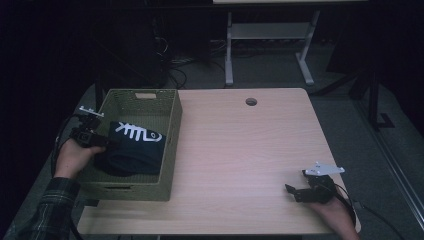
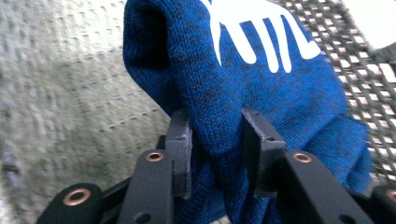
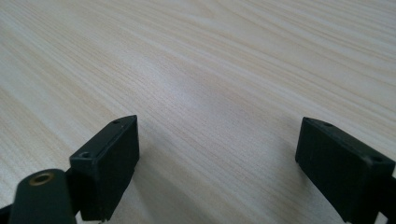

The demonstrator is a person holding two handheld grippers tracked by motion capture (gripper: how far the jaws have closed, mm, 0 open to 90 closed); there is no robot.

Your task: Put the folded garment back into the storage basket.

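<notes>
A dark blue knitted garment [image 1: 132, 150] with a white fish-bone print lies inside an olive woven basket [image 1: 173, 140] on the left of the table. My left gripper [image 1: 107, 142] reaches into the basket from its left side. In the left gripper view a fold of the blue knit [image 2: 261, 84] fills the gap between the jaws of the left gripper [image 2: 217, 122] and touches both pads [image 2: 181, 140]. My right gripper [image 1: 292, 191] rests near the table's front right corner. Its jaws [image 3: 219, 128] stand wide open over bare wood with nothing between them.
The light wooden table [image 1: 240, 150] has a round cable hole [image 1: 251, 101] near its far edge. Behind the table stand a white desk frame [image 1: 270, 31] and cables on a dark floor. The basket's mesh wall [image 2: 373, 70] is close behind the garment.
</notes>
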